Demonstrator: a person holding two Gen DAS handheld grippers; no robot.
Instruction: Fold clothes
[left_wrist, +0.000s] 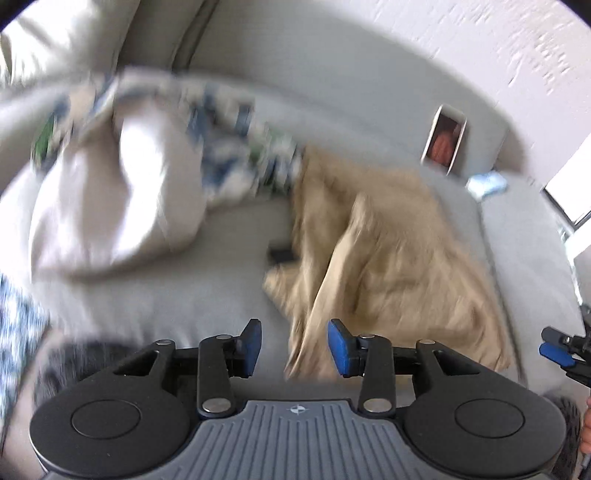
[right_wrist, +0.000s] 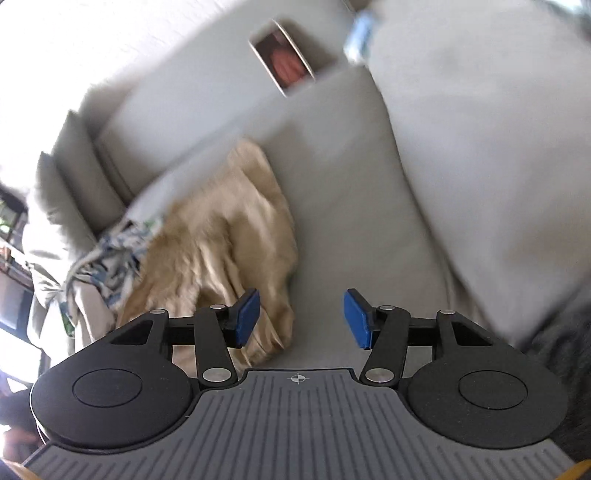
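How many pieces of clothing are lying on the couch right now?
3 that I can make out: tan pants crumpled mid-couch, a floral garment behind them toward the backrest, and a pale one to the left. Blur and overlap may hide more.

A light grey sofa (left_wrist: 166, 295) carries everything here. On its seat lies a crumpled tan garment (left_wrist: 388, 251), its near edge reaching toward the front of the cushion. Just beside it, toward the sofa's back, sits a heap of pale cloth (left_wrist: 110, 206) with a blue, white and green patterned fabric (left_wrist: 236, 155) draped over and touching the tan piece. A small dark object (left_wrist: 282, 254) (too blurred to identify) lies against the tan garment's edge. Farther along, a framed picture (left_wrist: 443, 140) leans against the backrest, near something small and blue (left_wrist: 485, 184).
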